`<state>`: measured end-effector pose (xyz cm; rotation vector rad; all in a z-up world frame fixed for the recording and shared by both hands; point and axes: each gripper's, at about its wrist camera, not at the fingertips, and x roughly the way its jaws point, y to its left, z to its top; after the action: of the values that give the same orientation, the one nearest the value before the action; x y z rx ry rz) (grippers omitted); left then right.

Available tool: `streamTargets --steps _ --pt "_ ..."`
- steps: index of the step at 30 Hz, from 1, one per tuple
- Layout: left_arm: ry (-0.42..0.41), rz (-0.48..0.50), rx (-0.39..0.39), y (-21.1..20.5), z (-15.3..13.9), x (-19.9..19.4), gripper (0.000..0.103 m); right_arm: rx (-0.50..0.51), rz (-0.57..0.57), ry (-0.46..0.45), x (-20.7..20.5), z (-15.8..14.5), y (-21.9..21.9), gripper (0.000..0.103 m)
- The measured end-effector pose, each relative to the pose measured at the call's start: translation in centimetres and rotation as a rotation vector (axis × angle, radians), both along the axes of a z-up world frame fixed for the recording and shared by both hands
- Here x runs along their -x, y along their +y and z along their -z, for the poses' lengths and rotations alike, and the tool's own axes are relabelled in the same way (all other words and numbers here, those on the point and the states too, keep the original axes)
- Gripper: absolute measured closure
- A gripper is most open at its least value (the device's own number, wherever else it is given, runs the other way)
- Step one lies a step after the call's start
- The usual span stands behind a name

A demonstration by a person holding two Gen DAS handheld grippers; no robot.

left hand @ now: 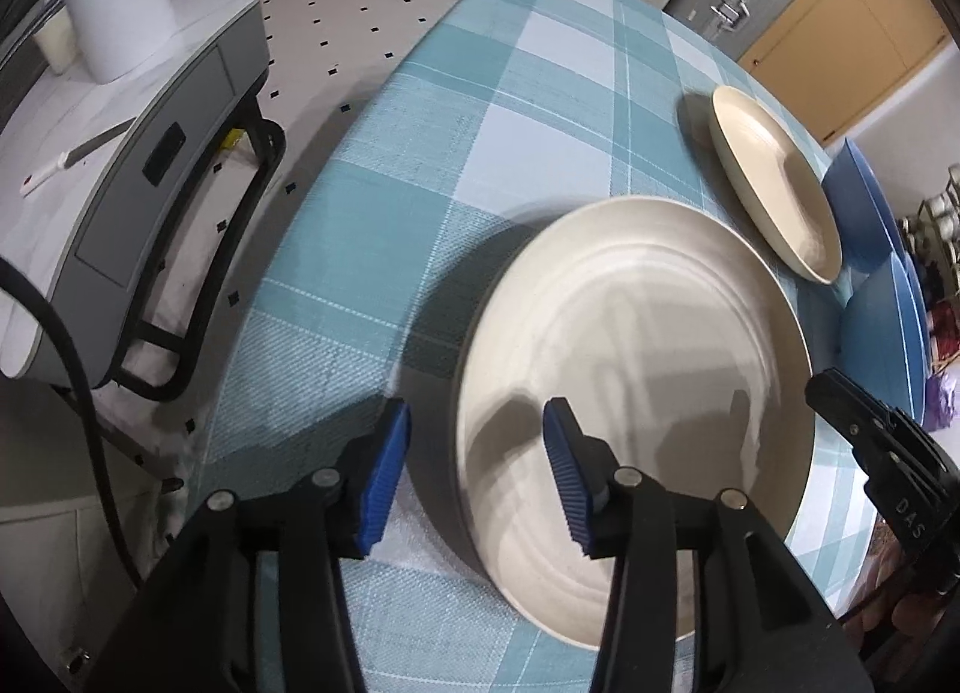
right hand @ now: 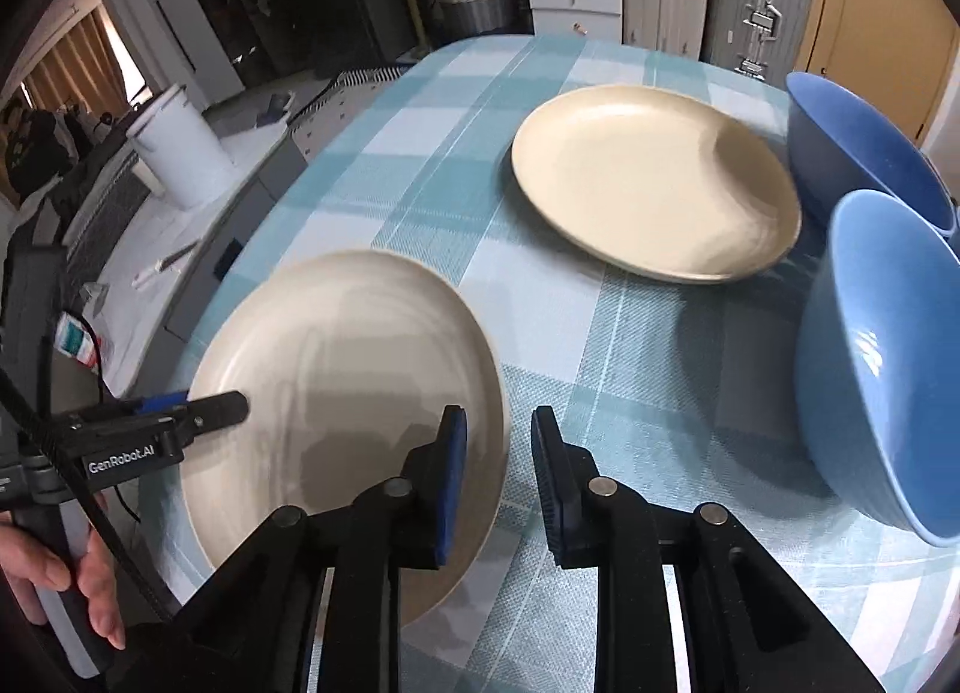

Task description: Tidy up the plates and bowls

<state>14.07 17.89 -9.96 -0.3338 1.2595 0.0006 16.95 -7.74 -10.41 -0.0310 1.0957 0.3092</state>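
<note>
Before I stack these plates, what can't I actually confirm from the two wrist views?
- Near plate: whether it is lifted or resting; both views blurred.
- Near bowl: cut off by the right wrist view's edge.
- Left tongs: straddle the rim; pad contact unclear.
- Right tongs: contact with the rim unclear.

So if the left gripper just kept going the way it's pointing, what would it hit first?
Most likely the near plate: the left gripper points down with one finger either side of its rim, jaws open. Depth is hard to judge.
</note>
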Motion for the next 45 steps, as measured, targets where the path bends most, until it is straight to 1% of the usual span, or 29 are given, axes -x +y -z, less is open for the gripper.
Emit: streamTargets --steps 3,4,6,8,11,12,13,15,17,18,19,21,23,25,28,30,32,34,36,39,42,45 --pt "0.013 -0.012 0.014 0.4 -0.1 0.2 0.056 0.011 0.01 -0.038 0.7 -0.7 -0.3 0.075" --pt "0.022 -0.019 0.022 0.6 -0.2 0.4 0.056 0.009 0.012 -0.059 1.1 -1.1 -0.5 0.075" --pt "0.011 -0.021 0.041 0.8 -0.7 0.7 0.056 0.011 0.023 -0.126 2.1 -2.3 -0.9 0.075" --pt "-0.021 -0.023 0.038 0.8 -1.6 1.2 0.055 -0.016 0.029 -0.197 3.4 -3.7 -1.4 0.075" --pt "-0.088 -0.02 0.003 0.3 -3.5 2.2 0.055 -0.045 0.026 -0.282 5.3 -5.5 -2.0 0.074" --pt "-0.118 -0.011 -0.007 -0.1 -4.3 2.7 0.055 -0.052 0.022 -0.306 5.9 -6.0 -2.1 0.069" --pt "-0.151 0.002 -0.021 -0.6 -5.1 3.1 0.055 -0.058 0.019 -0.333 6.6 -6.6 -2.3 0.062" --pt "-0.22 0.023 -0.048 -1.8 -6.7 4.1 0.055 -0.076 0.015 -0.392 8.3 -7.6 -3.0 0.052" --pt "-0.291 0.051 -0.066 -3.2 -8.3 5.2 0.054 -0.096 0.019 -0.451 9.8 -8.3 -3.8 0.051" --pt "-0.316 0.062 -0.071 -3.8 -8.9 5.5 0.053 -0.102 0.027 -0.475 10.4 -8.6 -4.3 0.048" --pt "-0.343 0.074 -0.075 -4.4 -9.5 5.9 0.053 -0.11 0.038 -0.487 11.0 -8.8 -4.8 0.043" --pt "-0.4 0.099 -0.082 -5.8 -10.7 6.8 0.053 -0.14 0.063 -0.489 11.7 -9.2 -5.9 0.039" --pt "-0.448 0.119 -0.093 -7.1 -11.8 7.4 0.053 -0.178 0.103 -0.491 12.4 -9.4 -7.5 0.039" --pt "-0.477 0.132 -0.102 -8.2 -12.4 7.7 0.053 -0.187 0.117 -0.501 12.9 -9.5 -8.6 0.039" --pt "-0.529 0.141 -0.123 -9.5 -13.5 8.3 0.053 -0.148 0.128 -0.509 13.4 -9.0 -9.8 0.039" --pt "-0.589 0.146 -0.144 -10.5 -14.3 9.2 0.053 -0.141 0.138 -0.508 13.8 -8.6 -10.9 0.039" --pt "-0.663 0.148 -0.176 -11.4 -15.0 10.2 0.053 -0.151 0.153 -0.508 14.1 -8.4 -12.0 0.035" --pt "-0.75 0.146 -0.206 -12.4 -15.5 11.2 0.053 -0.171 0.17 -0.521 14.6 -8.4 -13.0 0.024" --pt "-0.807 0.14 -0.213 -13.2 -15.7 12.0 0.052 -0.173 0.183 -0.538 14.9 -8.2 -13.7 0.023" --pt "-0.839 0.141 -0.183 -13.8 -15.6 12.5 0.052 -0.163 0.182 -0.546 15.4 -8.1 -14.2 0.023" --pt "-0.864 0.142 -0.198 -14.4 -15.3 12.8 0.052 -0.153 0.164 -0.559 15.9 -8.2 -14.1 0.022" --pt "-0.88 0.136 -0.207 -14.5 -14.8 13.1 0.051 -0.161 0.168 -0.59 16.4 -8.5 -14.1 0.016"
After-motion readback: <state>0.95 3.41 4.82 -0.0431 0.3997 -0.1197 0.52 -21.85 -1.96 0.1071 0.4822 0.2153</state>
